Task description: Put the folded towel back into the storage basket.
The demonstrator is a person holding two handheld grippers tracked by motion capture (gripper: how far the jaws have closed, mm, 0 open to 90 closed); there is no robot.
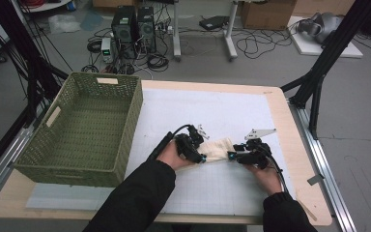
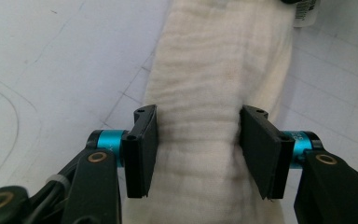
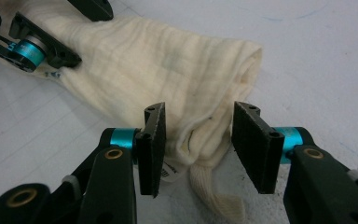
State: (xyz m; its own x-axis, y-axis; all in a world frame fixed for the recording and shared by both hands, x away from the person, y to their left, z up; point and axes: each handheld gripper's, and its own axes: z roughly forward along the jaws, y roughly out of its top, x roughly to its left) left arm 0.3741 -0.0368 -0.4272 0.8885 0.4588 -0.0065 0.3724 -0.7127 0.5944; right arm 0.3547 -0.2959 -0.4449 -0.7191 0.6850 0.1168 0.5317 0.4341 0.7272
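- Your left hand-held gripper (image 1: 199,155) straddles one end of the rolled cream cloth (image 1: 217,148), which lies on the white mat (image 1: 212,111) of the worktop (image 1: 290,140), between your two hand-held grippers.
- The left gripper view shows the cloth (image 2: 200,93) running straight ahead between the jaws; both pads sit against its sides, so it grips the roll.
- Your right hand-held gripper (image 1: 233,156) meets the other end.
- The right gripper view shows what the high view hides: the pads stand apart from the cloth (image 3: 168,70), released, and a loose strap (image 3: 214,196) and small label (image 3: 170,175) hang from the roll's end, just ahead of the jaws.
- The high view alone adds the green basket (image 1: 84,128), well off to the left of your left hand-held gripper.
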